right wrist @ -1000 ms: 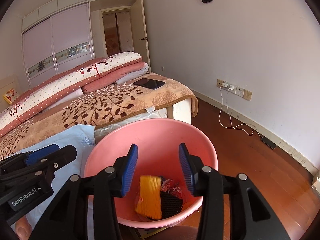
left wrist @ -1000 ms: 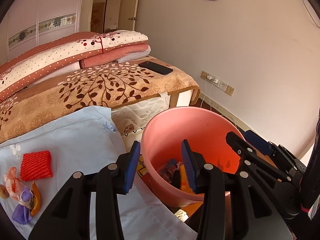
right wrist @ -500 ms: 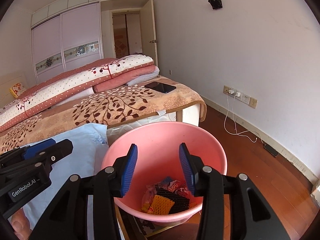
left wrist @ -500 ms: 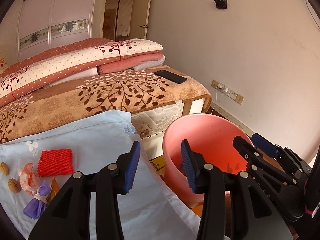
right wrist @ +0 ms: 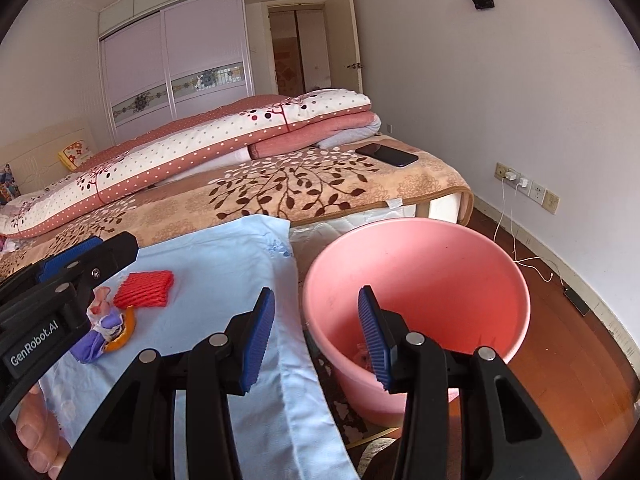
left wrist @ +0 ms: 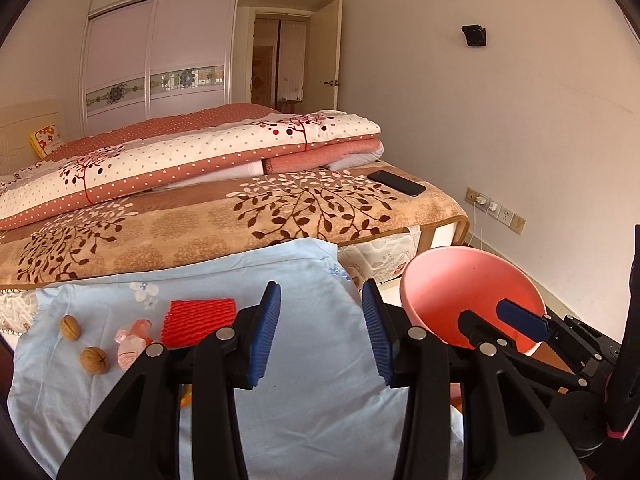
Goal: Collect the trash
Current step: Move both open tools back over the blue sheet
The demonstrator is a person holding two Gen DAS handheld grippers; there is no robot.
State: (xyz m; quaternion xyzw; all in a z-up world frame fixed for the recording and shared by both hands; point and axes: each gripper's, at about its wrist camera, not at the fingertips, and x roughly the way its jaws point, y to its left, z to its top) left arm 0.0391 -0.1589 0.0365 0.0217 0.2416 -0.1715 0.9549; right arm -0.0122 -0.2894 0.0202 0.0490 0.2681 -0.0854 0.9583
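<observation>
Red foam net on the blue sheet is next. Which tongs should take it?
Left. The left tongs are open and empty, beside the red foam net. The right tongs, also empty, sit nearer the pink bucket.

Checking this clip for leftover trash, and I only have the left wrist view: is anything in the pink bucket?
Observer: Yes. The right wrist view shows a pinkish scrap at the bottom of the pink bucket, partly hidden by a finger of the right gripper.
Operator: Is that gripper carrying anything?
Observer: No. Its jaws stand open and empty, one finger over the bucket, the other over the light blue cloth.
Operator: Anything on the cloth that my gripper hides?
Observer: A purple wrapper and an orange peel lie near the red foam net, close by the left gripper.
</observation>
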